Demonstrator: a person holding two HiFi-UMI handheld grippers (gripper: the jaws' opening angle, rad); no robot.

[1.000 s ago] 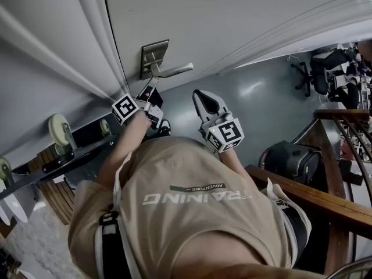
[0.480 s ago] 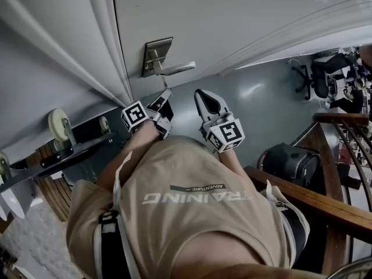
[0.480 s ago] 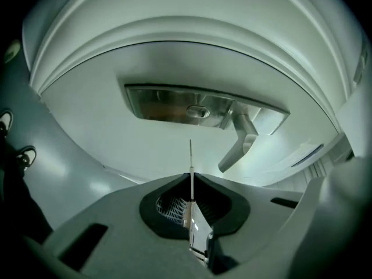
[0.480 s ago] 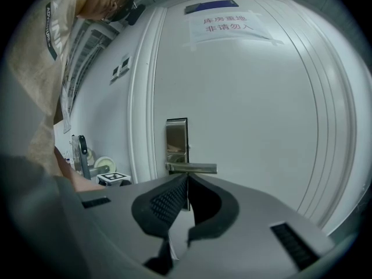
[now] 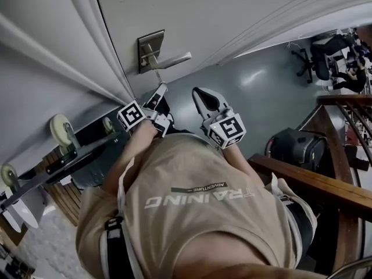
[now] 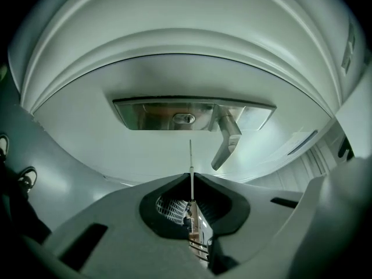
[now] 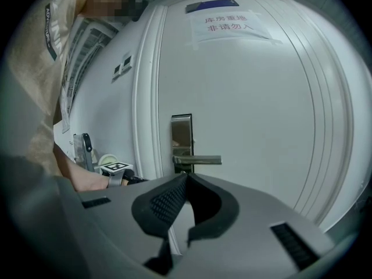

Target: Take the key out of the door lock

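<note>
A steel lock plate (image 5: 150,50) with a lever handle (image 5: 172,60) sits on the white door (image 5: 232,10). In the left gripper view its keyhole (image 6: 184,118) is bare. The key (image 6: 190,156), a thin blade seen edge-on, points at it from a short gap away. My left gripper (image 6: 192,178) is shut on the key's head. In the head view the left gripper (image 5: 160,88) hangs just below the plate. My right gripper (image 5: 200,93) is beside it, a little further from the door. In its own view the right gripper (image 7: 185,176) is shut with nothing in it, level with the handle (image 7: 197,160).
A wheeled frame (image 5: 60,129) leans by the door jamb at the left. A wooden stair rail (image 5: 308,182) and a dark bag (image 5: 293,147) lie to the right. Office chairs (image 5: 314,68) stand further off. A paper notice (image 7: 232,25) is stuck high on the door.
My left gripper has drawn back from the lock plate with the key in its jaws. The right gripper has stayed about where it was.
</note>
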